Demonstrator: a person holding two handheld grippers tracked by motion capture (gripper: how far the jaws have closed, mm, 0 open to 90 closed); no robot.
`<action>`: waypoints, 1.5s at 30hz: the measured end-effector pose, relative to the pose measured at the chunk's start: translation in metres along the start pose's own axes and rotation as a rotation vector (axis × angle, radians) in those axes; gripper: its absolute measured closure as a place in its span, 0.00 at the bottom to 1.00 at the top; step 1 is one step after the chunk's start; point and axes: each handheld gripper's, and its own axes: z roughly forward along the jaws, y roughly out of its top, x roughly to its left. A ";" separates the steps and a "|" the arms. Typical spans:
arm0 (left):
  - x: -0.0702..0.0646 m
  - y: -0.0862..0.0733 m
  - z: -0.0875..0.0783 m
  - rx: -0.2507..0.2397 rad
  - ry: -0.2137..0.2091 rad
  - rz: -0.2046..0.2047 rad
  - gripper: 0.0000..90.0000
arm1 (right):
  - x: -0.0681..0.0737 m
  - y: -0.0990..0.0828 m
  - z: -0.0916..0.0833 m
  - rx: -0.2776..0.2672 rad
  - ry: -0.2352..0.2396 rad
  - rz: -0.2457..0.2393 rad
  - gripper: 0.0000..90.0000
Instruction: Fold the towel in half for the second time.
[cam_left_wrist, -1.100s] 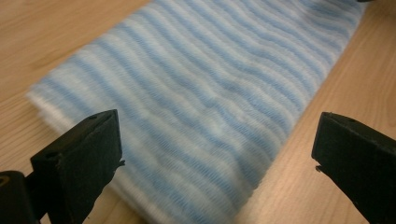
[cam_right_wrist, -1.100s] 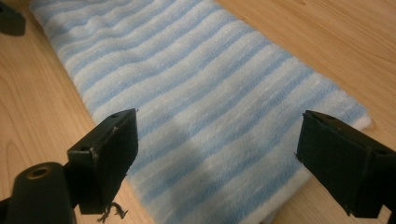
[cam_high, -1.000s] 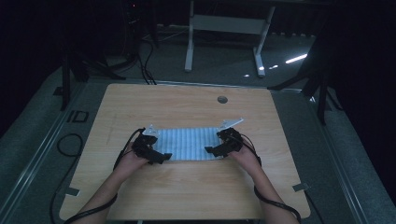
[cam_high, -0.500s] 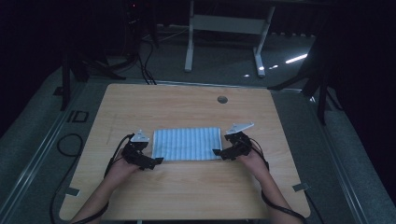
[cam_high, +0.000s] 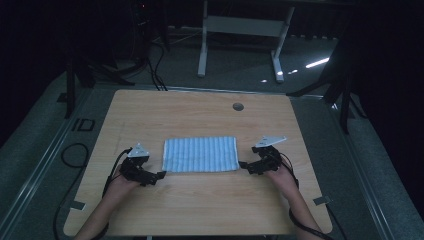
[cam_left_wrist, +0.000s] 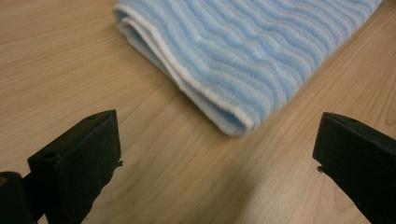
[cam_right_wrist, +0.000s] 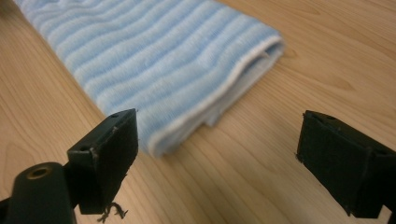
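The folded blue striped towel (cam_high: 200, 154) is lying flat near the middle of the wooden table (cam_high: 200, 210), its long axis running from one gripper across to the other. The left gripper (cam_high: 156, 176) is sitting just off the towel's near left corner, and the right gripper (cam_high: 243, 165) just off the near right corner — both are resting with jaws spread wide and gripping nothing. In the left gripper view, the towel (cam_left_wrist: 252, 51) corner is pointing into the gap ahead of the jaws, slightly toward the far side. In the right gripper view, the towel (cam_right_wrist: 159, 60) corner is lying just ahead of 1 jaw, perhaps overlapped by it. Neither hand looks clearly nearer — the 2 are flanking the towel about evenly, so any next pinch is probably starting with a short push forward onto each corner.
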 end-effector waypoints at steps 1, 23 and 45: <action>0.002 -0.004 -0.003 -0.005 0.000 -0.009 0.01 | -0.001 -0.002 -0.002 0.000 -0.004 0.003 0.14; 0.013 -0.031 -0.028 -0.023 0.028 -0.057 0.01 | -0.013 -0.047 -0.034 -0.027 -0.077 0.088 0.14; 0.004 -0.051 -0.042 -0.044 0.074 -0.062 0.01 | -0.019 -0.088 -0.074 -0.089 -0.195 0.155 0.14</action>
